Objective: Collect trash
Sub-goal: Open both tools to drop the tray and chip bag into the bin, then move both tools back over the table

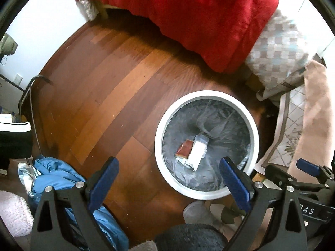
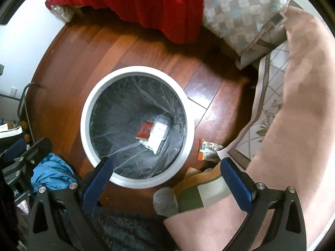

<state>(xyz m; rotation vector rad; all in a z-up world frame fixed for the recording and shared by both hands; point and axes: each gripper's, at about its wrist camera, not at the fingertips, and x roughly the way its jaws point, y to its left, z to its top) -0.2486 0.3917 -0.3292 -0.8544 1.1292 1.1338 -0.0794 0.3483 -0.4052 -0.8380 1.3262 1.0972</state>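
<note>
A round white trash bin (image 1: pixel 159 129) with a dark plastic liner stands on the wood floor; it also shows in the right wrist view (image 2: pixel 84 113). Inside lie a red-brown packet (image 1: pixel 184 147) (image 2: pixel 144 131) and a white plastic container (image 1: pixel 198 149) (image 2: pixel 160 130). A snack wrapper (image 2: pixel 206 149) lies on the floor right of the bin. My left gripper (image 1: pixel 168 181) is open and empty, above the bin's near-left rim. My right gripper (image 2: pixel 165 181) is open and empty, above the bin's near rim. The right gripper also shows at the right edge of the left wrist view (image 1: pixel 307 167).
A red blanket (image 1: pixel 199 16) and a checkered cushion (image 1: pixel 278 48) hang off the bed at the back. Blue cloth (image 1: pixel 56 177) lies on the floor at left. A pink cloth (image 2: pixel 293 125) and patterned rug (image 2: pixel 270 96) are at right. A grey slipper (image 2: pixel 165 200) is near.
</note>
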